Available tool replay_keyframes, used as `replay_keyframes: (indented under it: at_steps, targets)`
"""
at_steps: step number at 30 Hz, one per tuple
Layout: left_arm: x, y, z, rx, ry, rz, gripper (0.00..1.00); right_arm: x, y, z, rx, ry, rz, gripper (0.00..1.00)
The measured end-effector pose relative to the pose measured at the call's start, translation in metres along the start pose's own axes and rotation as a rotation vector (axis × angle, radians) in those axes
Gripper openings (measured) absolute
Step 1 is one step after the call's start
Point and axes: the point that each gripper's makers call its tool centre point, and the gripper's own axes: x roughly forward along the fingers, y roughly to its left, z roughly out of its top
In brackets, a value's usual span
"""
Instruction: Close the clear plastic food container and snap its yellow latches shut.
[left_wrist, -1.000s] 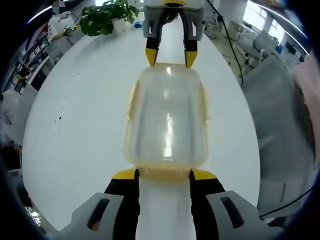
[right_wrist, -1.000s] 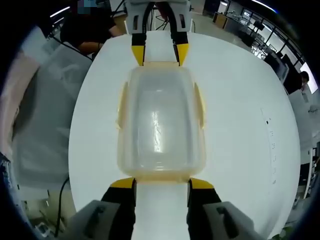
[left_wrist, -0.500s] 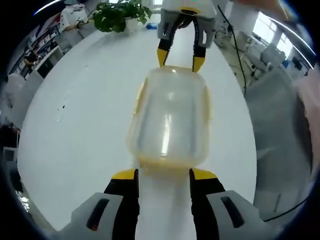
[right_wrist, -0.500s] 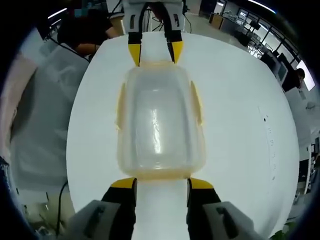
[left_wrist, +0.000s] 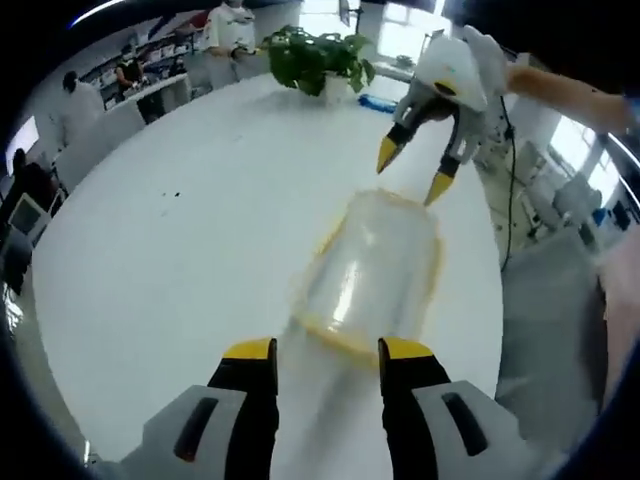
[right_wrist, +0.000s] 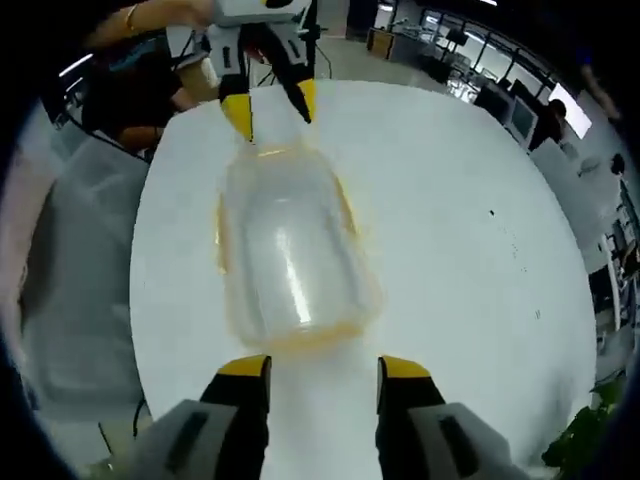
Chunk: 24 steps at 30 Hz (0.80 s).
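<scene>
container (left_wrist: 375, 265) – between both hand-held grippers | left (left_wrist: 325, 350) parted | right (right_wrist: 322, 365) parted – neither touching

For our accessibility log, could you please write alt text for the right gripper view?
A clear plastic food container with yellow latches lies lid-on on a white round table, between the open right gripper at the bottom and the open left gripper at its far end. The image is motion-blurred.
</scene>
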Motion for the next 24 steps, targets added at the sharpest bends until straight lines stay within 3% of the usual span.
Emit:
replay_keyframes:
  at_steps: [6, 10, 17, 18, 24]
  targets:
    - [0.008, 0.0, -0.01, -0.101, -0.003, 0.054, 0.37, 0.0, -0.004, 0.014, 0.158, -0.103, -0.056, 0.39]
    - [0.014, -0.004, -0.019, -0.142, -0.003, 0.047, 0.37, 0.004, 0.003, 0.016, 0.267, -0.145, -0.038, 0.38]
    - [0.02, -0.004, -0.02, -0.241, -0.039, 0.051, 0.35, 0.015, 0.012, 0.01, 0.337, -0.14, -0.009, 0.37]
    - [0.02, -0.006, -0.02, -0.249, -0.042, 0.041, 0.35, 0.015, 0.012, 0.014, 0.389, -0.168, -0.006, 0.37]
    - [0.026, -0.013, -0.019, -0.338, -0.066, -0.003, 0.31, 0.018, 0.014, 0.012, 0.511, -0.186, 0.034, 0.36]
